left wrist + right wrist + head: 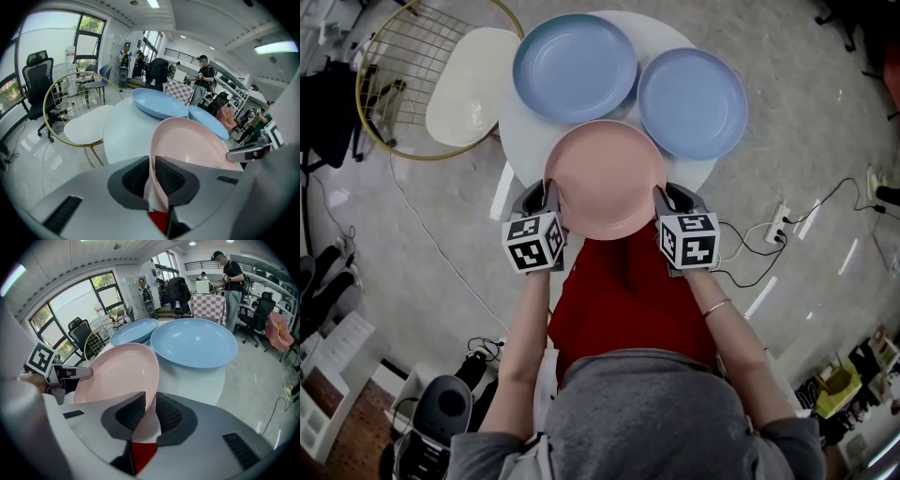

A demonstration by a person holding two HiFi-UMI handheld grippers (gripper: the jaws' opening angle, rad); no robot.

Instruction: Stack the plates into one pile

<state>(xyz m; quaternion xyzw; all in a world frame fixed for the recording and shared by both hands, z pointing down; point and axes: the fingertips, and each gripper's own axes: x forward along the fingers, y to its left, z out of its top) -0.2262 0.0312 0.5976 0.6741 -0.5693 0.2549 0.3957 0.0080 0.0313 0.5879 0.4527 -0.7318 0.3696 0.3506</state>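
Note:
A pink plate (pixel 605 178) hangs over the near edge of the round white table (pixel 523 141), held from both sides. My left gripper (pixel 553 192) is shut on its left rim, and my right gripper (pixel 661 197) is shut on its right rim. In the left gripper view the pink plate's (pixel 187 145) rim sits pinched between the pads of the left gripper (pixel 151 161). The right gripper view shows the same for the right gripper (pixel 150 399) on the pink plate (pixel 117 371). Two blue plates lie side by side on the table behind it, one at the left (pixel 575 67) and one at the right (pixel 692 101).
A white chair (pixel 473 84) with a gold wire back stands at the table's far left. Cables and a power strip (pixel 778 220) lie on the floor at the right. Office chairs and people are further back in the room.

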